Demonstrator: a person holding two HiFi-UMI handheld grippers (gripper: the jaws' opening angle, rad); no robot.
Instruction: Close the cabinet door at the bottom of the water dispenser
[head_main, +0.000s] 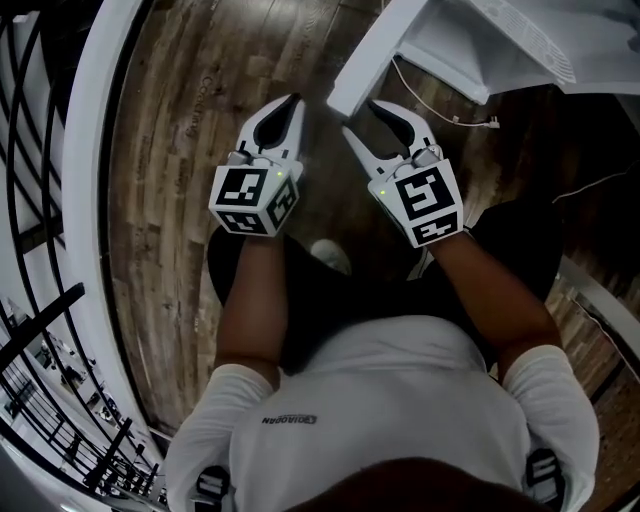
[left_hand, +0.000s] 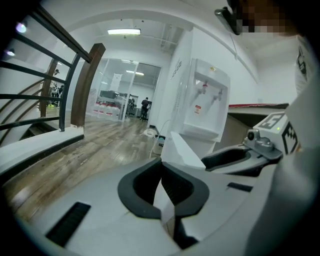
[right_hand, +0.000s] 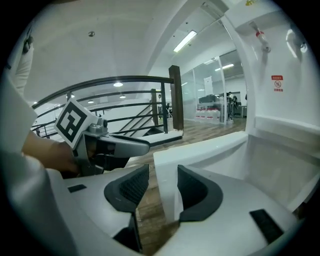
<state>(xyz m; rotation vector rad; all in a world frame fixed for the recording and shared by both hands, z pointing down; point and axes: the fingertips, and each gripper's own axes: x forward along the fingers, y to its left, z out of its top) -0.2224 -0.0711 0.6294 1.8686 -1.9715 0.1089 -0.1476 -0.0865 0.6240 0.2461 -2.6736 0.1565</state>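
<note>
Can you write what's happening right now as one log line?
left tongs: shut, empty | right tongs: open, edge of cabinet door between them | task: door not closed yet

White cabinet door (head_main: 365, 60) showing against a brown wood-grain floor (head_main: 190, 130), white water dispenser (left_hand: 205, 100) carrying a small red label (left_hand: 199, 107), white left gripper (head_main: 295, 100) and right gripper (head_main: 358, 115) wearing black pads inside the jaws, marker cubes (head_main: 250, 198) showing black-and-white squares, black railing (head_main: 45, 314) running alongside.
</note>
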